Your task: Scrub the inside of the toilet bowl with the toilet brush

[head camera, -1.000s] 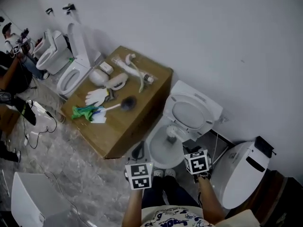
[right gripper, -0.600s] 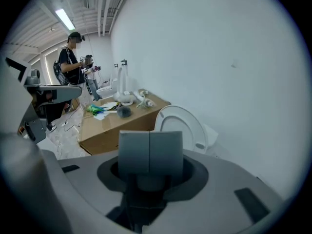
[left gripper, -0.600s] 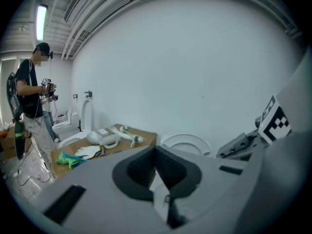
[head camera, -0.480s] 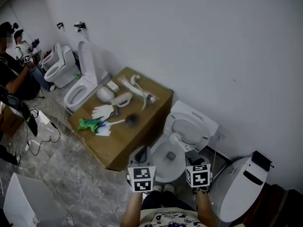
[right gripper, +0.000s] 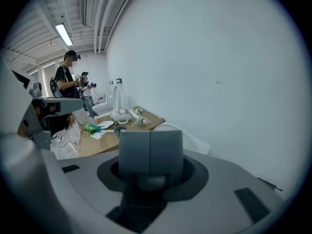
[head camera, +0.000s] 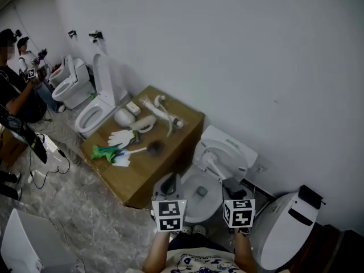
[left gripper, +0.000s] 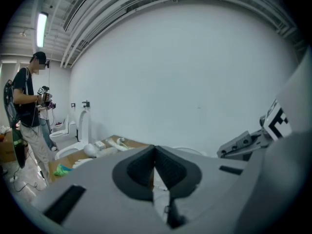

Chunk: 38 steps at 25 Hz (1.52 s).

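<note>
Head view stares steeply down on the toilet (head camera: 186,182); both gripper views look level, sharing the cardboard box (head camera: 149,162).

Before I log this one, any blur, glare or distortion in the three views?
Head view: even soft light, sharp, bottom corners dark, mosaic patch at upper left. Left gripper view: strong fisheye, black rim, lamp blown out, near jaws soft. Right gripper view: same fisheye, wall bowed.

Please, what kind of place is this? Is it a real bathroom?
Probably a test or training room, not a real bathroom: several toilets stand along one bare wall, and a cardboard box between two of them holds a brush and a glove.
</note>
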Tool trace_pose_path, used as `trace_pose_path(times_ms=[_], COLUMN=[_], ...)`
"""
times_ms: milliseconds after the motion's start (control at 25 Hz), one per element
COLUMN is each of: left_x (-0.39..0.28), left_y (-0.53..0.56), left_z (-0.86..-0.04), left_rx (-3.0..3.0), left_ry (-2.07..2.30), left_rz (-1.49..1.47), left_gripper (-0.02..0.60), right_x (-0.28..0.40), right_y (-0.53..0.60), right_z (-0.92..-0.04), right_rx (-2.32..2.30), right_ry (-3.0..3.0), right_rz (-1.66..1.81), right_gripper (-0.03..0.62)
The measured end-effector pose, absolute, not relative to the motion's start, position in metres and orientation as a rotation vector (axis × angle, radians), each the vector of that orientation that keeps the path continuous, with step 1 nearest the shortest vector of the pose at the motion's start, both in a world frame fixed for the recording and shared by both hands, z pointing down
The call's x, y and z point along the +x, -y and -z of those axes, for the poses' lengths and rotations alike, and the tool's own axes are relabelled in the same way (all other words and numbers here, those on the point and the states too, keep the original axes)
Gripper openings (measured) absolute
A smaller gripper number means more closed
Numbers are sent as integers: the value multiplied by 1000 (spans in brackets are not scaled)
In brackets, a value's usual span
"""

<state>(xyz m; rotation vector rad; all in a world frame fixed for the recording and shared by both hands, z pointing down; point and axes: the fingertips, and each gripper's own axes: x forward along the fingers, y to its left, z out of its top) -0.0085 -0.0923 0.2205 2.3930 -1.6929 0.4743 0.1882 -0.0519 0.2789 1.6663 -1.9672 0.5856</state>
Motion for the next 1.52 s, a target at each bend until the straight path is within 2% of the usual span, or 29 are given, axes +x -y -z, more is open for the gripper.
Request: trace_pose_path(times_ms=[1520], left_x=[-19], left_y=[99], left_z=[-202], left_rx=[2399], left_ry=[1733], left_rz=[-446], left_gripper=[2], right_x=[193], right_y=[64], right_z=[-249], right_rx=[1747], right_ry=[2021], right_rz=[-589], right_gripper=[167])
